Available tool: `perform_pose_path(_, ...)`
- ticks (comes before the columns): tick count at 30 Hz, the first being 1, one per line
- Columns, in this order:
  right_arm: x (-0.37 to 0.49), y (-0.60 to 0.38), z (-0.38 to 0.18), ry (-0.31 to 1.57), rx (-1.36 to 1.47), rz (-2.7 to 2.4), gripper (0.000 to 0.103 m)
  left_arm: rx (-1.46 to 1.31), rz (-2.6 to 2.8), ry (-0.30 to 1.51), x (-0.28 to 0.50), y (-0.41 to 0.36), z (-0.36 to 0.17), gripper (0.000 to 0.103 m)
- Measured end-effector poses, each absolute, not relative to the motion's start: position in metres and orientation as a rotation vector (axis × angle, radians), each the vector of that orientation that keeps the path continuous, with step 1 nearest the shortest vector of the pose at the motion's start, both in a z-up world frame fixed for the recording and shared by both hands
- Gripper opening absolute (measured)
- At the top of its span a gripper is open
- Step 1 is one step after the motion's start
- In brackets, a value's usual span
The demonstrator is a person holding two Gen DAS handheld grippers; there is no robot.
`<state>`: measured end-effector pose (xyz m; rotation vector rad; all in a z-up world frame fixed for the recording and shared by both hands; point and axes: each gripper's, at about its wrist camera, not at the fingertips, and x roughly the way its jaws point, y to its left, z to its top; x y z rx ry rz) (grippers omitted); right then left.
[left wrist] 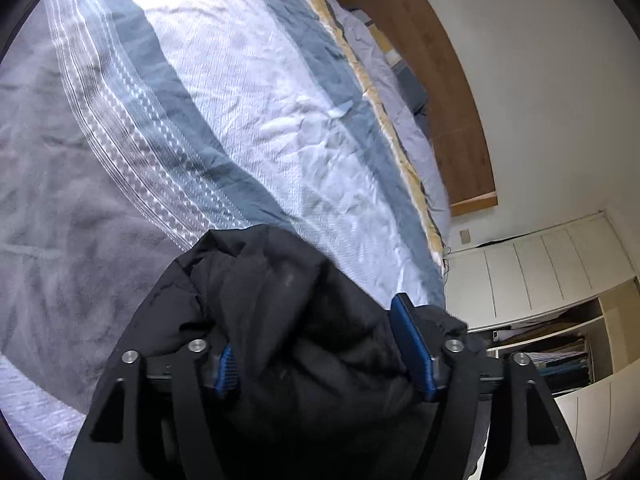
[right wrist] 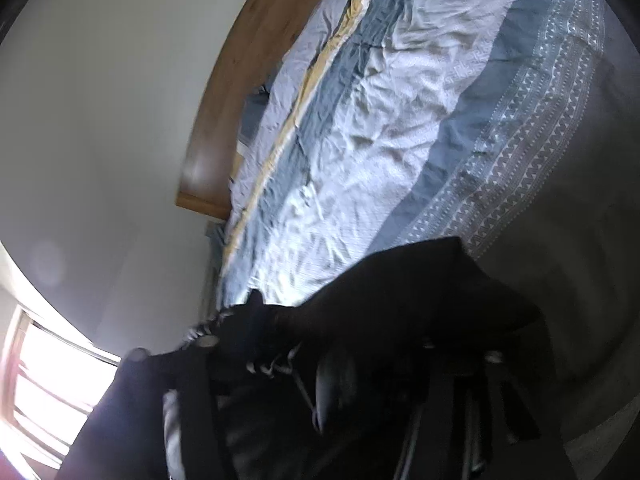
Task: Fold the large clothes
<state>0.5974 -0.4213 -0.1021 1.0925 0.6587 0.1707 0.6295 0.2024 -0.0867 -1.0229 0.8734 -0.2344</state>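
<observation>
My left gripper (left wrist: 324, 344) has a thick bunch of the black jacket (left wrist: 280, 292) wedged between its two blue pads (left wrist: 414, 346), which stand well apart with the fabric filling the whole gap and spilling forward over them, so it is clamped on the garment rather than closed down tight. The left pad is mostly buried under a fold; the right one stands clear along its length. From there the jacket bulges ahead of the fingers in a rounded, puffy mass and also drapes back down over the gripper body toward me. My right gripper (right wrist: 352, 344) is dark and blurred, and the same black jacket (right wrist: 400, 292) lies over and in front of its fingers; a bit of light cord or trim shows near them, but I cannot tell whether the jaws are closed on the cloth or merely covered by it. In both views the jacket hangs at the grippers, held up above the bed (left wrist: 280, 120) rather than spread on it. Beyond the jacket stretches the striped bedspread (right wrist: 380, 140), with white, blue and patterned grey bands and a yellow edge, rumpled throughout. Past the bed runs a wooden headboard (left wrist: 440, 80) against a pale wall (left wrist: 540, 60), with white cabinets (left wrist: 540, 272) beside it and a bright window (right wrist: 48, 380) low at the left of the right view.
</observation>
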Motion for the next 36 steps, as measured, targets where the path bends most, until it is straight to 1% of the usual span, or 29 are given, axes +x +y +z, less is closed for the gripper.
perform_pose_path(1, 0.596, -0.421, -0.096, 0.654, 1.087, 0.171, 0.070, -1.014, -0.231, 0.867, 0.627, 0.205, -0.080, 0.071)
perform_pose_path(4, 0.589, -0.425, -0.075, 0.630, 1.064, 0.158, 0.074, -0.997, -0.228, 0.842, 0.618, 0.212, -0.061, 0.075)
perform_pose_path(7, 0.577, -0.427, -0.051, 0.622, 1.040, 0.138, 0.075, -0.942, -0.193, 0.817, 0.603, 0.219, -0.036, 0.081)
perform_pose_path(16, 0.516, -0.397, 0.037, 0.633, 0.862, 0.126, 0.075, -0.759, -0.109, 0.773, 0.538, 0.233, 0.047, 0.081)
perform_pose_path(19, 0.492, -0.378, 0.068, 0.628, 0.795, 0.130, 0.075, -0.692, -0.115, 0.756, 0.512, 0.230, 0.077, 0.081)
perform_pose_path(24, 0.462, -0.339, 0.108, 0.617, 0.682, 0.146, 0.075, -0.616, -0.144, 0.734, 0.478, 0.213, 0.109, 0.082)
perform_pose_path(26, 0.453, -0.319, 0.117, 0.612, 0.621, 0.154, 0.075, -0.578, -0.154, 0.735, 0.467, 0.203, 0.113, 0.082)
perform_pose_path(29, 0.448, -0.292, 0.116, 0.618, 0.541, 0.166, 0.075, -0.531, -0.151, 0.753, 0.455, 0.185, 0.102, 0.082)
perform_pose_path(36, 0.461, -0.241, 0.076, 0.660, 0.363, 0.166, 0.075, -0.456, -0.157, 0.832, 0.469, 0.134, 0.047, 0.082)
